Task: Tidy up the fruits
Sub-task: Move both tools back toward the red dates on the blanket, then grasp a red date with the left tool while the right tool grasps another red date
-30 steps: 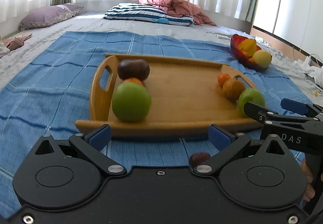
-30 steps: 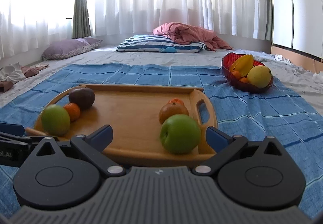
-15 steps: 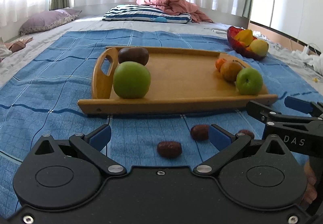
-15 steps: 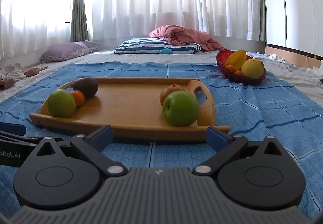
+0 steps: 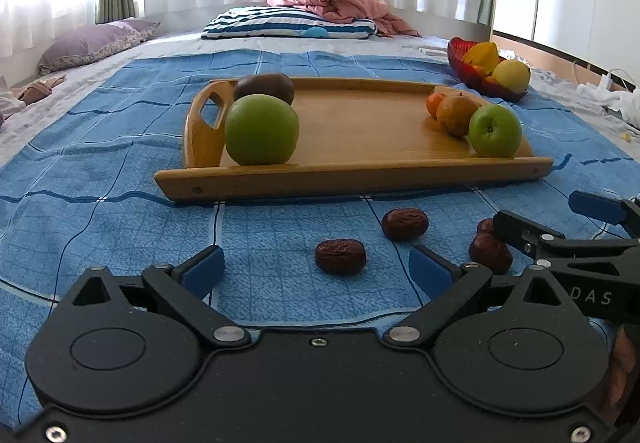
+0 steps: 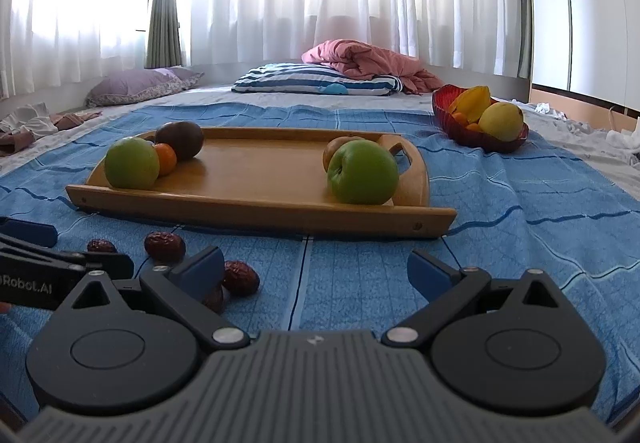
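Blue-padded left gripper point(image 5: 316, 267): jaws wide but closing, nothing pressed between the pads, pointing down at the blue cloth point(image 5: 100, 211) in front of the tray's near edge.

- Nearest date point(image 5: 340, 256): lies just ahead of the left gripper, inside the gap's line and toward its right pad; long axis runs across the gap, roughly parallel to the tray's near edge. Judged the likely pick for this hand; a grip would take it end to end unless the wrist rolls.
- Second date point(image 5: 405, 224): a little farther on, toward the tray's near edge, same crosswise lie.
- Two more dates point(image 5: 490, 253): right of the left gripper's right pad, touching each other, partly hidden behind the right gripper's finger.

Right gripper point(image 6: 316, 269): jaws wide, only bare cloth between the pads. Its closest dates point(image 6: 240, 278) sit beside and behind its left pad, outside the gap, so it would have to shift left.

Tray point(image 5: 352, 183): wooden, beyond the dates; green apple point(image 5: 262, 129) at its near left corner, second apple point(image 5: 495, 130) at its near right corner.

Red bowl point(image 5: 460, 55): well beyond the tray's far right corner, holding fruit.
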`<state>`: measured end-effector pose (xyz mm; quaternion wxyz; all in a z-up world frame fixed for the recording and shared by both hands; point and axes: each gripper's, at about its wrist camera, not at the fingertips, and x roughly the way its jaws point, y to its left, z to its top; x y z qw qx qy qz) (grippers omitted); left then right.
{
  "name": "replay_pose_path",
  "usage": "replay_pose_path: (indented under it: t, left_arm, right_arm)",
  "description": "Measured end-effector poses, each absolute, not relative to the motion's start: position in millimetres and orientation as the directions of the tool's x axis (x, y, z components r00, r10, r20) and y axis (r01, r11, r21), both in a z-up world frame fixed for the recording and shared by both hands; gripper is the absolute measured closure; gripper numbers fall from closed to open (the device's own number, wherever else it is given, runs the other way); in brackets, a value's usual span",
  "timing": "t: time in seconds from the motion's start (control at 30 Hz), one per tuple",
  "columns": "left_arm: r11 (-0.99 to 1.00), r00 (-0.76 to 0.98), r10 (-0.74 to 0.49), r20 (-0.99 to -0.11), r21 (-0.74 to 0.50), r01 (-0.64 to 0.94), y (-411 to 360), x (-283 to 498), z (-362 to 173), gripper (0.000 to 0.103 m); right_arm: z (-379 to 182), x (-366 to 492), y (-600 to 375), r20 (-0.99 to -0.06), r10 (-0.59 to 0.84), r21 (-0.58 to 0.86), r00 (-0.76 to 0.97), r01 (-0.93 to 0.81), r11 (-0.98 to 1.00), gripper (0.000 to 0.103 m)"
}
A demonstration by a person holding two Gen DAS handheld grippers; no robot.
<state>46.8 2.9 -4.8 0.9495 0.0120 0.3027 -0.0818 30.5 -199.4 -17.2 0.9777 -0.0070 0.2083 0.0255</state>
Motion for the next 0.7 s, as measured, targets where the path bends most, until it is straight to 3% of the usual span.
replay_pose_path:
  t: [0.23,0.47,0.7]
  left_arm:
    - [0.983,0.802,-0.157,-0.577,-0.011,0.185,-1.3,46.5,-5.8,0.028]
    - [0.981,0.796,-0.167,-0.582,-0.018,0.193,-6.7,47.8,-3.3,0.059]
    - [0.981,0.795,-0.167,-0.583,-0.019,0.192,-10.2,48.2,-4.3,0.063]
  right_arm:
    - [-18.5,30.2,-197.3,-0.408,0.062,0.007,0.911,-0.065,0.998,0.015]
    - [-22.3,32.4,-186.5,-0.442,0.110,-0.001,0.890,-0.123,0.992,0.038]
    - [-22.4,37.3,-178.8,-0.455,0.138,0.011,0.880,-0.149,0.989,0.050]
